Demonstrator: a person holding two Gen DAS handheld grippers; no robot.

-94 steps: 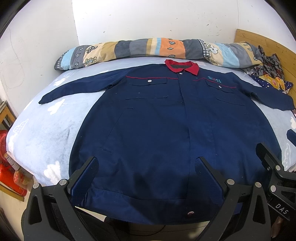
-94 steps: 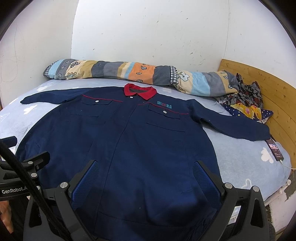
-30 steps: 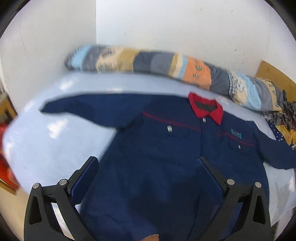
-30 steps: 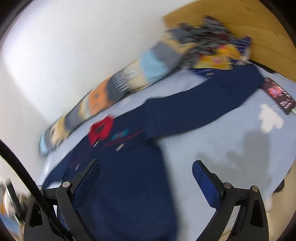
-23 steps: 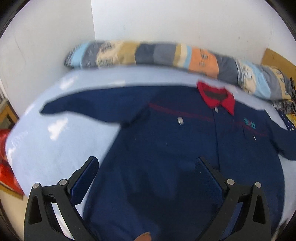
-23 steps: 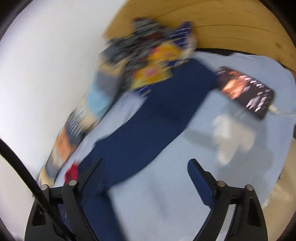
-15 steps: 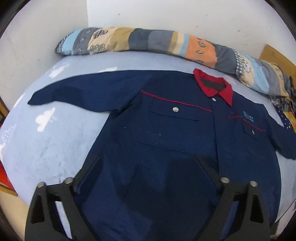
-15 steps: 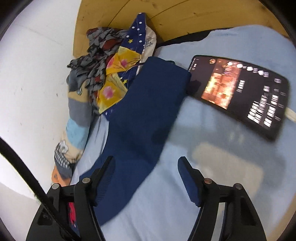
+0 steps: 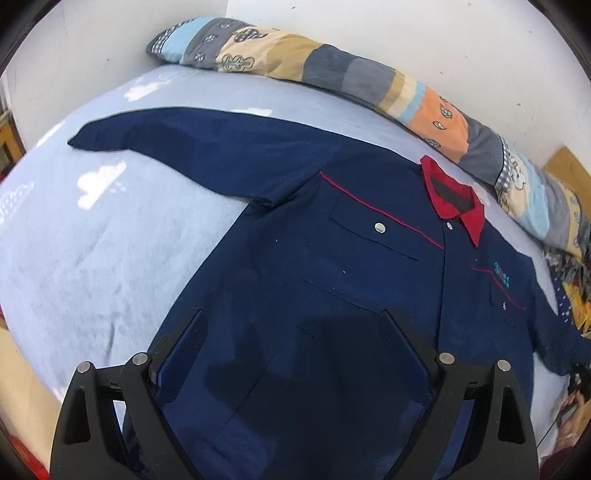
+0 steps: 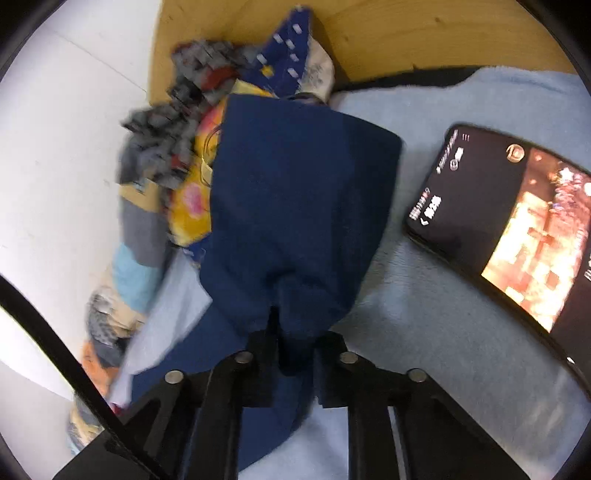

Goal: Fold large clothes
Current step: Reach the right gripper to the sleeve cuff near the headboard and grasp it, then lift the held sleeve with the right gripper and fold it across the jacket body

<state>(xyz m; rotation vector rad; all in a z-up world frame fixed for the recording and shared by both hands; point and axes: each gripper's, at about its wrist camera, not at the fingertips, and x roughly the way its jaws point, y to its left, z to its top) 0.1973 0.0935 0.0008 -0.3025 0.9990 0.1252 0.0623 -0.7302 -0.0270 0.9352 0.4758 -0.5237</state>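
Note:
A navy work jacket [image 9: 332, 277] with a red collar [image 9: 454, 199] lies face up and spread flat on the bed. My left gripper [image 9: 291, 312] hangs open over its lower front, nothing between the fingers. The jacket's left sleeve [image 9: 184, 136] stretches out flat toward the far left. In the right wrist view my right gripper [image 10: 291, 332] is shut on the cuff end of the other sleeve [image 10: 295, 184], whose cloth bunches between the fingers.
The pale blue sheet [image 9: 92, 240] covers the bed. A long patchwork bolster [image 9: 351, 74] lies along the wall. A lit phone [image 10: 517, 229] rests just right of the gripped sleeve. Crumpled patterned clothes [image 10: 184, 122] lie against the wooden headboard [image 10: 406, 33].
My right gripper swung right across the bed to the sleeve end and shut on it. The left gripper sank a little toward the jacket's front and stayed open.

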